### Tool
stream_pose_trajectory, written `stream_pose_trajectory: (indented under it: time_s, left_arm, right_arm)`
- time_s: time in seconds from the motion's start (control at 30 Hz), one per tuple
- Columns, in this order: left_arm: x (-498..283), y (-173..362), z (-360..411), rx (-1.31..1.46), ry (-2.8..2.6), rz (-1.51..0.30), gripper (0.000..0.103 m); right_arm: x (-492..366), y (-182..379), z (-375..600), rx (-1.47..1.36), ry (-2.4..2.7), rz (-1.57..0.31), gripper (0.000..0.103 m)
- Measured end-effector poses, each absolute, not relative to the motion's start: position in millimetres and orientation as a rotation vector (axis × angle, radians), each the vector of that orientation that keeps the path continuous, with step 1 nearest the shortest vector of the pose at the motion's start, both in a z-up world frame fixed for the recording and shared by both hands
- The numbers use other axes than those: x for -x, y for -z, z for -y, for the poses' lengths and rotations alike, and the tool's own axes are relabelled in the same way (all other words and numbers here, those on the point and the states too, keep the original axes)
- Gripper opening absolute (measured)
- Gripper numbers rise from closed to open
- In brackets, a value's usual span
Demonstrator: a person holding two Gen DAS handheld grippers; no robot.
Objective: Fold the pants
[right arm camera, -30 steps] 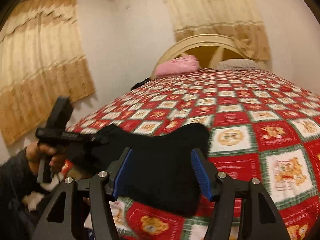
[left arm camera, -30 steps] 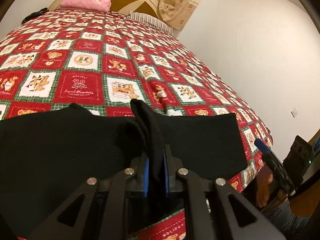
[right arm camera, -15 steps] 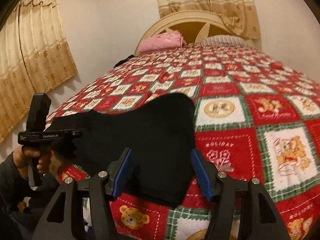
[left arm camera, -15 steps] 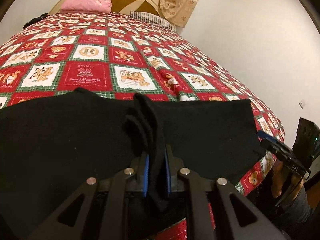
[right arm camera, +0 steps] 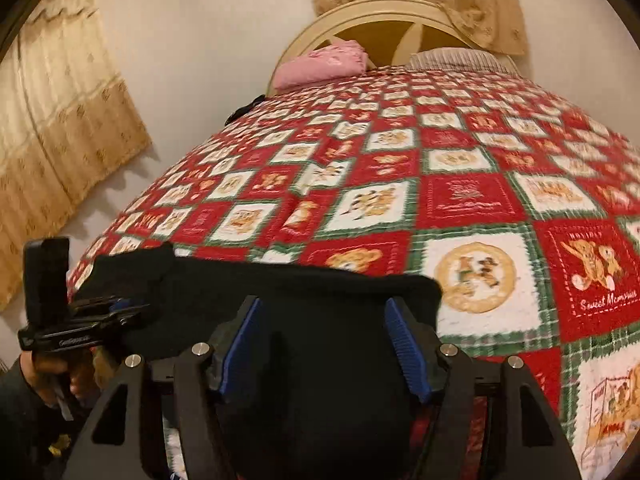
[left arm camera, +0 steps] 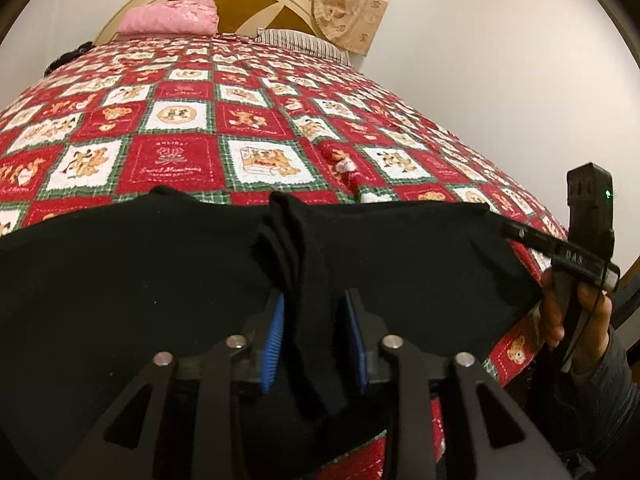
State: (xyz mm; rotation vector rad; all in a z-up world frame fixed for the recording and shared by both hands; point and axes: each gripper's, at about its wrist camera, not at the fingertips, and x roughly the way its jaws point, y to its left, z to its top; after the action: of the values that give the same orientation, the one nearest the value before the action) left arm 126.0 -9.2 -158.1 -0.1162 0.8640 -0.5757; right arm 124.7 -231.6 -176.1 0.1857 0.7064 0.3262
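The black pants (left arm camera: 120, 280) lie flat at the near edge of the bed, on a red quilt (left arm camera: 176, 160) with teddy bears and the words "Sweet Memories" and "Holiday". The left gripper (left arm camera: 314, 334) has just been opening, and a bunched fold of the pants stands loose between its blue pads. The right gripper (right arm camera: 326, 354) hangs with its fingers wide apart over the pants, holding nothing.
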Motion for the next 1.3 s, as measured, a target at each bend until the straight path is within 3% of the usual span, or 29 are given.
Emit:
stream_pose_trajectory:
  time_s: [0.27,0.77,0.83,0.87,1.1,1.3]
  left_arm:
    - [-112,155,18,0.026,0.554,-0.828,0.053]
    - [-124,157,12,0.177,0.592,-0.864,0.053]
    - [-124,157,13,0.183,0.597,-0.866,0.037]
    - [-123,158,13,0.181,0.61,-0.879,0.012]
    - [-112,133,-7,0.241,0.598,-0.792,0.012]
    - [-121,164,1,0.187,0.538,-0.874,0.016]
  right_arm:
    - [-96,159,243,-0.192,-0.3,-0.65,0.065]
    - [-49,169,188,0.025,-0.386,-0.618,0.065]
    - [-47,169,186,0.034,-0.4,-0.606,0.065]
    - [-47,170,186,0.034,-0.407,-0.607,0.065]
    - [-39,163,188,0.021,-0.403,-0.549,0.065]
    - [-58,189,187,0.09,-0.332,-0.671,0.066]
